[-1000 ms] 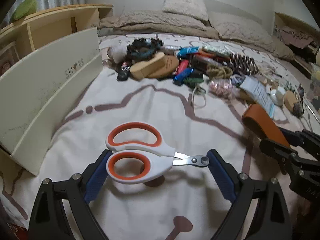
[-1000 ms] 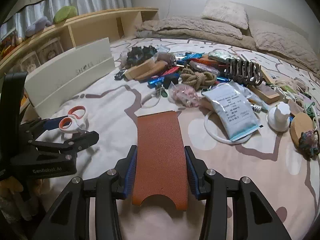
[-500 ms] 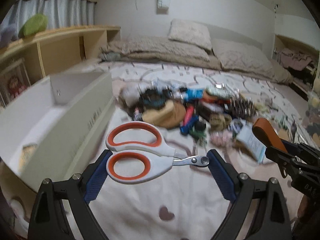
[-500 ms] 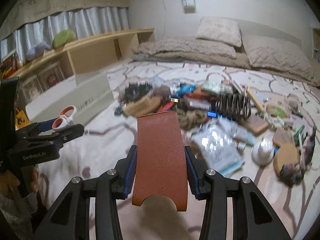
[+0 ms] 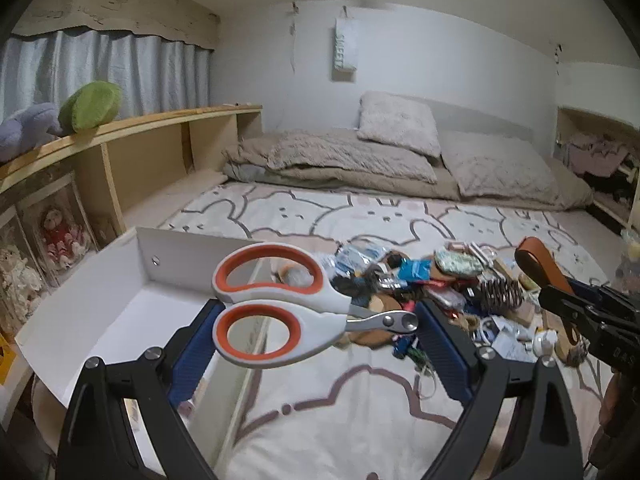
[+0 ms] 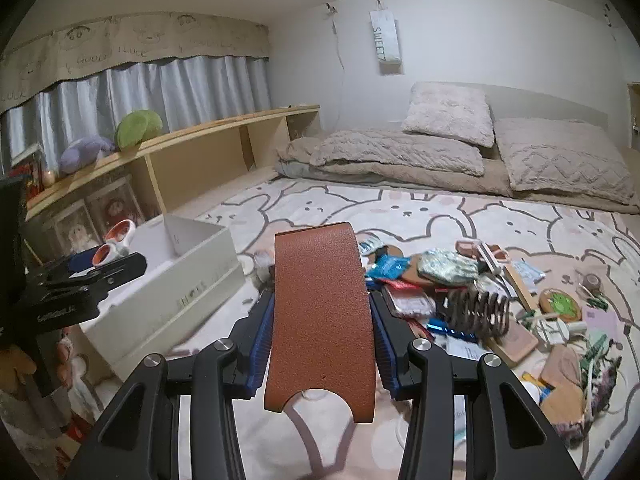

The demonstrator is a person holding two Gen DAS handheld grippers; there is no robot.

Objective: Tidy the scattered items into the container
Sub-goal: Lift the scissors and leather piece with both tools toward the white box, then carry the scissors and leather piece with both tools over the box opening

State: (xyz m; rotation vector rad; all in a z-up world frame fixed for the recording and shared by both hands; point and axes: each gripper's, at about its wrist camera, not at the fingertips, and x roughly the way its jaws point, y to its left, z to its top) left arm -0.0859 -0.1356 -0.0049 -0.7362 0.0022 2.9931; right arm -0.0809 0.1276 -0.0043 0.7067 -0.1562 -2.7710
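My left gripper [image 5: 316,332] is shut on white scissors with orange handle rings [image 5: 280,304], held in the air beside the open white box [image 5: 120,312]. The box also shows in the right wrist view [image 6: 192,280], with the left gripper [image 6: 80,280] over its near end. My right gripper [image 6: 320,344] is shut on a flat orange-brown leather piece [image 6: 320,312], raised above the bed; it also shows in the left wrist view [image 5: 540,264]. A pile of scattered items [image 6: 460,292] lies on the bed sheet.
A wooden shelf [image 6: 208,148] with plush toys runs along the left wall behind the box. Pillows and a folded blanket [image 6: 440,148] lie at the far end of the bed. More small items [image 6: 568,340] lie at the right.
Both grippers have lifted with their items. The left gripper has moved left toward the white box, whose open inside has come into view.
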